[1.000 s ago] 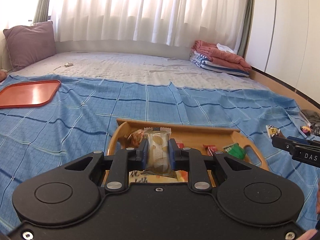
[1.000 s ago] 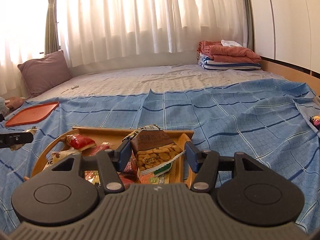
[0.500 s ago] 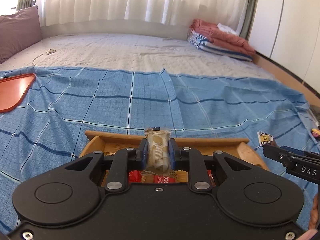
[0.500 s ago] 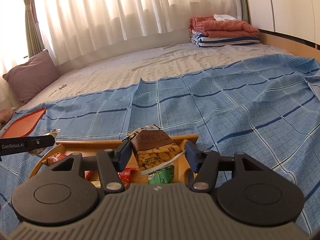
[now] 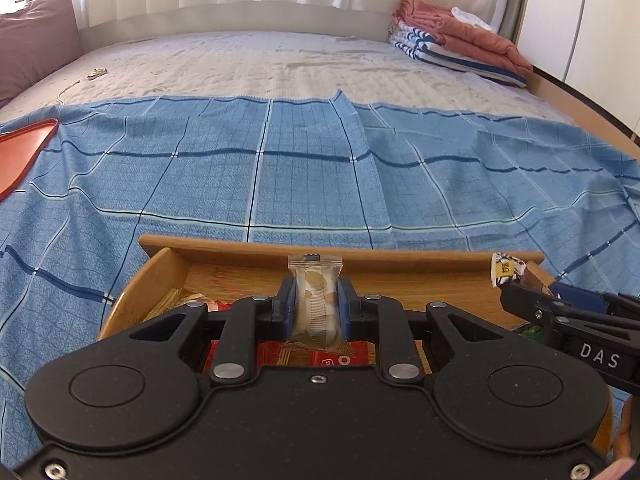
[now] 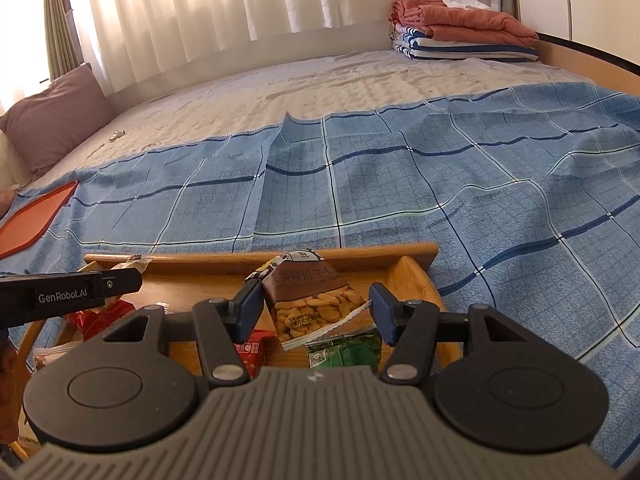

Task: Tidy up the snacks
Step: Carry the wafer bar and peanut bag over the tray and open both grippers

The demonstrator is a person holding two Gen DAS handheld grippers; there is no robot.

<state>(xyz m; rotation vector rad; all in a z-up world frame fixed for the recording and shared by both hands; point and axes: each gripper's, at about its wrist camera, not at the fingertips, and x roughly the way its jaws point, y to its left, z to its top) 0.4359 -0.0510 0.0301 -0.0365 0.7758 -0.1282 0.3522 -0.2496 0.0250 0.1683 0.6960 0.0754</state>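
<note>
My left gripper [image 5: 316,300] is shut on a clear-wrapped pale biscuit packet [image 5: 315,272], held upright over the wooden tray [image 5: 360,249]. My right gripper [image 6: 314,304] is shut on a brown seed packet [image 6: 312,296], tilted, above the right end of the same tray [image 6: 380,249]. Both grippers hang side by side over the tray. The right gripper [image 5: 520,300] shows at the right edge of the left wrist view, and the left gripper [image 6: 120,280] at the left edge of the right wrist view. Red packets [image 6: 252,350] and a green packet [image 6: 344,350] lie in the tray.
The tray sits on a blue checked sheet [image 5: 300,184] spread over a bed. An orange tray [image 6: 32,216] lies at the far left. Folded blankets [image 5: 460,40] are stacked at the back right, and a mauve pillow [image 6: 56,116] rests at the back left.
Both grippers have come forward and down over the wooden tray, which now looks larger and closer. Each still grips its packet.
</note>
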